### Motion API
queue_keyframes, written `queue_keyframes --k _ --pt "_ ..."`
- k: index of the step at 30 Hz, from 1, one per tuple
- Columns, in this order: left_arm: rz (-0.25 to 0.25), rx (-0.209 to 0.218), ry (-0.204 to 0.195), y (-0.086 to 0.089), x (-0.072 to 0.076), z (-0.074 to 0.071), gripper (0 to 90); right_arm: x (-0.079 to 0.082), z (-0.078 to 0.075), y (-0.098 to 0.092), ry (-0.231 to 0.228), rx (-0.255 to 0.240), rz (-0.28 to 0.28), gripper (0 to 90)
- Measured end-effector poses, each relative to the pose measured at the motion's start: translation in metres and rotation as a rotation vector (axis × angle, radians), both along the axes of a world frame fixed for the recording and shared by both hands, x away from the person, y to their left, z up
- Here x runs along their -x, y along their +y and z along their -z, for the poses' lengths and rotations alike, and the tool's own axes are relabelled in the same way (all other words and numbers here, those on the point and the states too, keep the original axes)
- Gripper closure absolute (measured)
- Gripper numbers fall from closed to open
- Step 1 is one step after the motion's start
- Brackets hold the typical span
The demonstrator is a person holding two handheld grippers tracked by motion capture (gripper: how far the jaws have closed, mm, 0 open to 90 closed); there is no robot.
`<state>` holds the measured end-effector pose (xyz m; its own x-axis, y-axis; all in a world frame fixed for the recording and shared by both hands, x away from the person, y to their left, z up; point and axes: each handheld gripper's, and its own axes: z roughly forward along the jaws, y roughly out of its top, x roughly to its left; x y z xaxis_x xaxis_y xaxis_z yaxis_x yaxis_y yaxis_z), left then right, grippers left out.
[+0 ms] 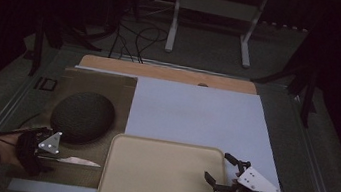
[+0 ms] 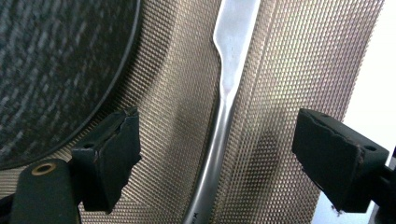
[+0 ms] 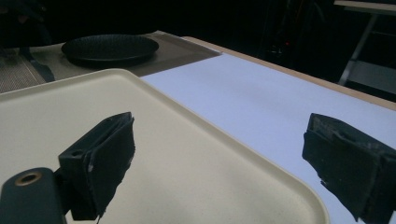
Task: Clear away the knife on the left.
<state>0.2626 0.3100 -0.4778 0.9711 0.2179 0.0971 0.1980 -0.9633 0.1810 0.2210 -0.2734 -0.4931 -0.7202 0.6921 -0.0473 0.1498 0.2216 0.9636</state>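
A silver table knife lies flat on a brown mesh placemat, just right of a dark round plate. My left gripper is low over the knife's handle. In the left gripper view the knife runs up between the jaws, and the left gripper is open, its pads well clear of the handle on both sides. My right gripper hovers open over the right edge of a beige tray; in its own view the right gripper has nothing between its jaws.
A pale blue board covers the table's middle and right, with a wooden strip behind it. The plate sits far left in the right gripper view, beyond the tray. Dark stands, cables and a white frame lie past the table.
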Motion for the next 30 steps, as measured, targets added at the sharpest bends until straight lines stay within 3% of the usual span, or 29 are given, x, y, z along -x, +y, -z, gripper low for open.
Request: queue_keyframes --k 5,11,21,30 --pt "0.005 -0.033 0.021 0.001 -0.003 0.005 23.1 0.0 0.0 0.001 0.002 0.0 -0.001 8.9" --pt "0.014 -0.052 0.034 -0.001 -0.008 0.006 39.1 0.0 0.001 0.001 0.002 0.001 -0.001 8.9" --pt "0.112 -0.096 0.075 -0.008 -0.011 0.006 62.3 0.0 0.001 0.0 0.003 -0.002 -0.002 8.9" --pt "0.155 -0.139 0.152 -0.016 -0.02 0.007 67.0 0.0 0.0 0.001 0.002 -0.001 -0.004 8.9"
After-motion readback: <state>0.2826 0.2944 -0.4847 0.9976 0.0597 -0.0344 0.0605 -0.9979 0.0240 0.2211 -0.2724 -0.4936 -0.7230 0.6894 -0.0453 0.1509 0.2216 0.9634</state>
